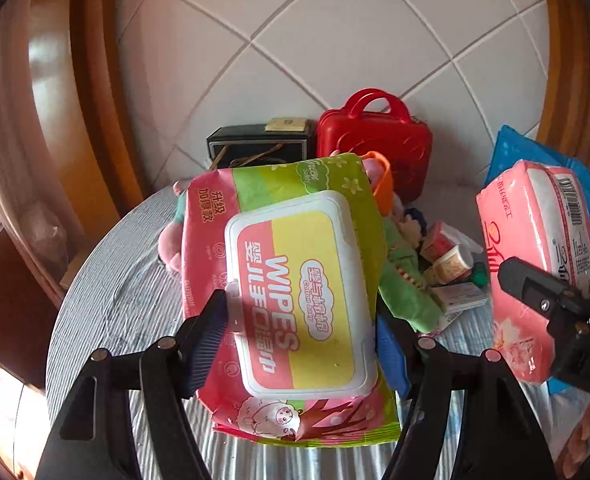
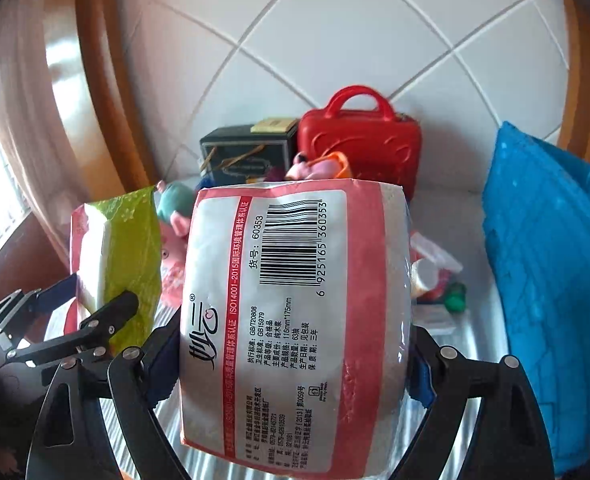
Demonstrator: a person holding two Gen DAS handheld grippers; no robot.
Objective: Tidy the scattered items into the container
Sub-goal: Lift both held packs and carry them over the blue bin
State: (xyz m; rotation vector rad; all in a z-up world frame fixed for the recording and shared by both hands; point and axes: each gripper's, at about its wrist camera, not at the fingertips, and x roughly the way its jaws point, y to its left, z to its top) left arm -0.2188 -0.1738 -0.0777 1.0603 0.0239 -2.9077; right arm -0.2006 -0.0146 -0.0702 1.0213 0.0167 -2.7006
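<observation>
My left gripper (image 1: 301,332) is shut on a pink-and-green pack of baby wipes (image 1: 291,292) with a white flip lid and holds it above a striped grey surface. The same pack shows at the left of the right wrist view (image 2: 127,248). My right gripper (image 2: 291,372) is shut on a pink tissue pack (image 2: 291,320), barcode side facing the camera; it also shows at the right of the left wrist view (image 1: 535,264). Plush toys (image 1: 405,280) and small boxes (image 1: 451,264) lie scattered behind. No container is clearly seen.
A red handled case (image 1: 375,144) and a black box (image 1: 261,146) stand against the white tiled wall. A blue bag (image 2: 551,280) lies at the right. Wooden framing curves around both sides. A small green item (image 2: 455,296) lies near the boxes.
</observation>
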